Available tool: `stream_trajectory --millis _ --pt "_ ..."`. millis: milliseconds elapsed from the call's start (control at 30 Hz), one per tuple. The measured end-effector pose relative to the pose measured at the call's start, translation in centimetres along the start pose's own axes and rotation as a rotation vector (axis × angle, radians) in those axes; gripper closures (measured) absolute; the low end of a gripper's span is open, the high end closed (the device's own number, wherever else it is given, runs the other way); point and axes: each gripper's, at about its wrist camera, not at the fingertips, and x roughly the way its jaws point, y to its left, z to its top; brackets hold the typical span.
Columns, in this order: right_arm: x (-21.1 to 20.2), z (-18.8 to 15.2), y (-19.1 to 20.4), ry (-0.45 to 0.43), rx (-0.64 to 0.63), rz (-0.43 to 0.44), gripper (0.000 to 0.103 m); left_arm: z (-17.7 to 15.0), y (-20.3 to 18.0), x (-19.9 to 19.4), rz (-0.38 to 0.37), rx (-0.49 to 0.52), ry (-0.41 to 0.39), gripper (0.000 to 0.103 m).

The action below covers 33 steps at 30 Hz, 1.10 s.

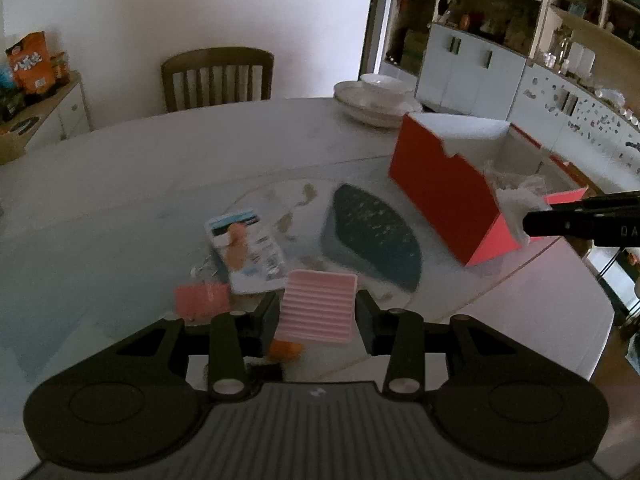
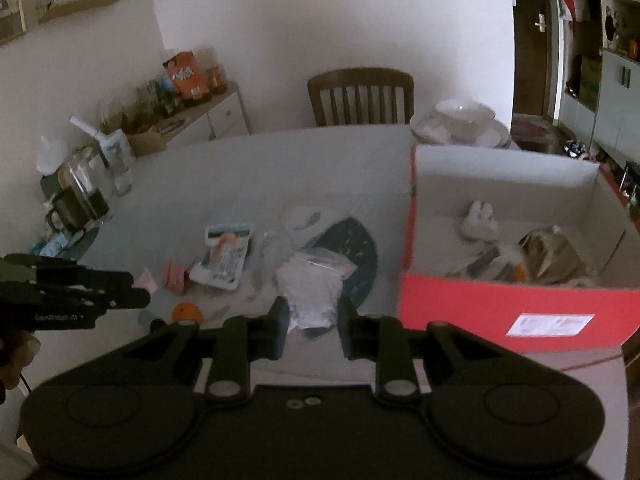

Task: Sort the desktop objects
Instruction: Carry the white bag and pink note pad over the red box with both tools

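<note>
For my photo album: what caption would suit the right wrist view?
Right gripper carries a white plastic bag beside the red box.

My left claw [image 1: 318, 314] covers the bottom of the pink ribbed pad [image 1: 318, 308], and there's an orange thing [image 1: 285, 350] behind it I can't identify. The box label [image 2: 549, 325] is too blurry to read.

Home dining room, round white table [image 1: 160, 168], wooden chair [image 1: 218, 78], stacked bowls [image 1: 376, 98], display cabinets [image 1: 480, 40]
</note>
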Motion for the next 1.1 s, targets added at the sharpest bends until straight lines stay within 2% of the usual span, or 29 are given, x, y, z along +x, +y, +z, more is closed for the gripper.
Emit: stream_trajectory --millis 267,633,1100 --pt "-1.9 2.2 -4.2 -0.036 0.017 0.010 0.079 2.7 -3.9 1.0 -0.023 0.035 -0.027 0.063" --pt "-3.2 3.9 -9.7 -0.073 0.025 -0.035 0.079 6.7 -9.2 3.2 -0.067 0.110 -0.051 0.063" --pt "-2.7 4.7 -15.9 -0.053 0.069 -0.116 0.079 11.8 -15.3 8.4 -0.157 0.229 -0.053 0.063"
